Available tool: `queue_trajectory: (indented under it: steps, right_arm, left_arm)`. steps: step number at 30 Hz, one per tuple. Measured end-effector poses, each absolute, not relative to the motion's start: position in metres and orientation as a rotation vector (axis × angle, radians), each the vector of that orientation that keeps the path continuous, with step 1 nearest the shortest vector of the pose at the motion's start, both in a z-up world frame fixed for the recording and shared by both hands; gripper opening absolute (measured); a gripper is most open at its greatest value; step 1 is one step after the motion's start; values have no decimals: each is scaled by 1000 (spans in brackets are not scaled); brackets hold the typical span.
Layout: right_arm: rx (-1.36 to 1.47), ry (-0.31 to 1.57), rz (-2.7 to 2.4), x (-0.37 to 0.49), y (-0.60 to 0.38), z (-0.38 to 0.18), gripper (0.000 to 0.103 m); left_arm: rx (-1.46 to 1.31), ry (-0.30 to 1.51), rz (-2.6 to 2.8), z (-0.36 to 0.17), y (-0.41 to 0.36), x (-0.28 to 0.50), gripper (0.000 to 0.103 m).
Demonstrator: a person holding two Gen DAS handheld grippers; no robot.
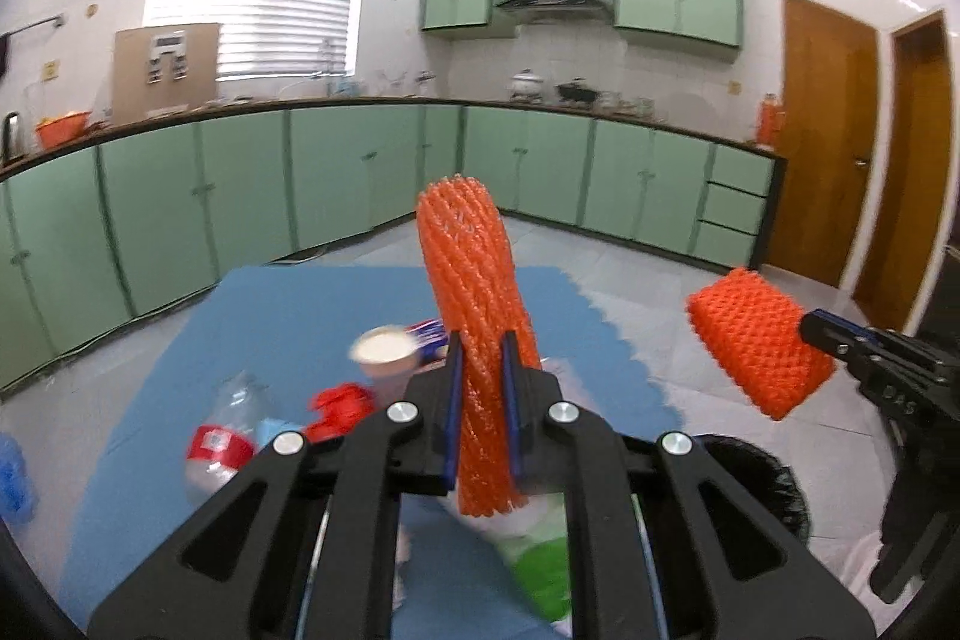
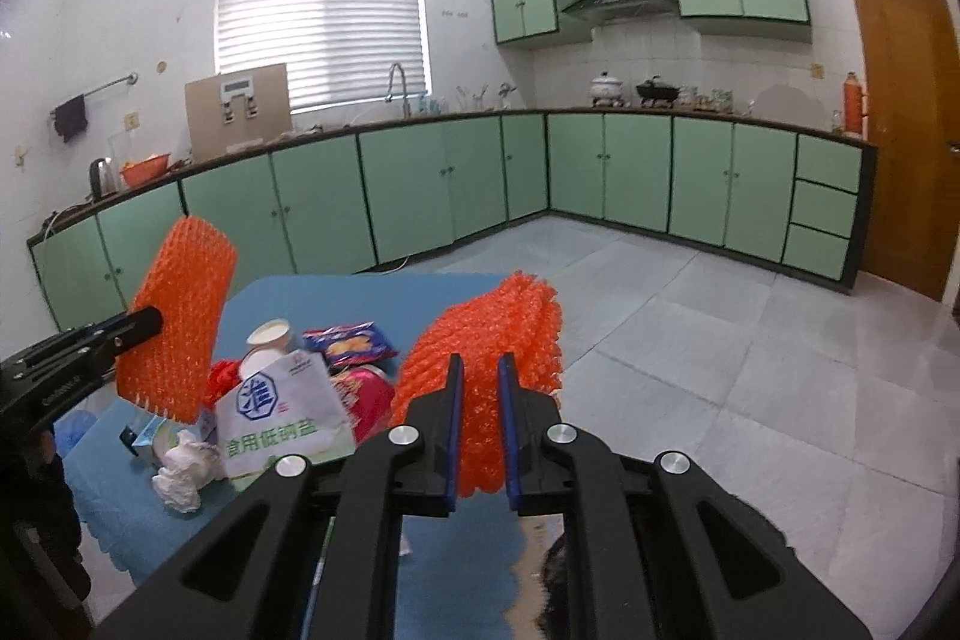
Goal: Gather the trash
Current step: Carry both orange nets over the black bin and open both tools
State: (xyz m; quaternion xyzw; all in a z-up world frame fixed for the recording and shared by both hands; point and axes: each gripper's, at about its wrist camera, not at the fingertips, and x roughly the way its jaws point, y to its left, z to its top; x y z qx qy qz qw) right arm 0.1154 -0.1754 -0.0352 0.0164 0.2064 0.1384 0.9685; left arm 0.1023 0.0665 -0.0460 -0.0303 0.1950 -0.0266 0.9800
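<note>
My left gripper (image 1: pixel 480 346) is shut on an orange foam net sleeve (image 1: pixel 471 274) that stands upright between its fingers, above the blue mat (image 1: pixel 288 304). My right gripper (image 2: pixel 480 370) is shut on a second orange foam net sleeve (image 2: pixel 486 334); that sleeve also shows in the left wrist view (image 1: pixel 759 346), held over a black-lined trash bin (image 1: pixel 762 484). The left gripper's sleeve shows in the right wrist view (image 2: pixel 180 316). Trash lies on the mat: a paper cup (image 1: pixel 384 355), a plastic bottle (image 1: pixel 228 430), a salt bag (image 2: pixel 282 412), a snack packet (image 2: pixel 351 340), crumpled tissue (image 2: pixel 180 472).
Green base cabinets (image 2: pixel 420 184) run along the far walls under a counter with pots and a kettle. Grey tiled floor (image 2: pixel 750 370) lies to the right of the mat. Wooden doors (image 1: pixel 828 130) stand at the right. The bin's black rim (image 2: pixel 558 574) sits low in the right wrist view.
</note>
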Motion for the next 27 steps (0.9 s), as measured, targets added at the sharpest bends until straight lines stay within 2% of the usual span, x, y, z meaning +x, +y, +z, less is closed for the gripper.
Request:
queue_trajectory:
  steps: [11, 27]
  right_arm:
    - [59, 429, 84, 104, -252, -44, 11]
    - [147, 596, -92, 108, -339, -123, 11]
  left_arm:
    - [-52, 442, -359, -60, -37, 126, 10]
    - [24, 673, -565, -160, -165, 188, 10]
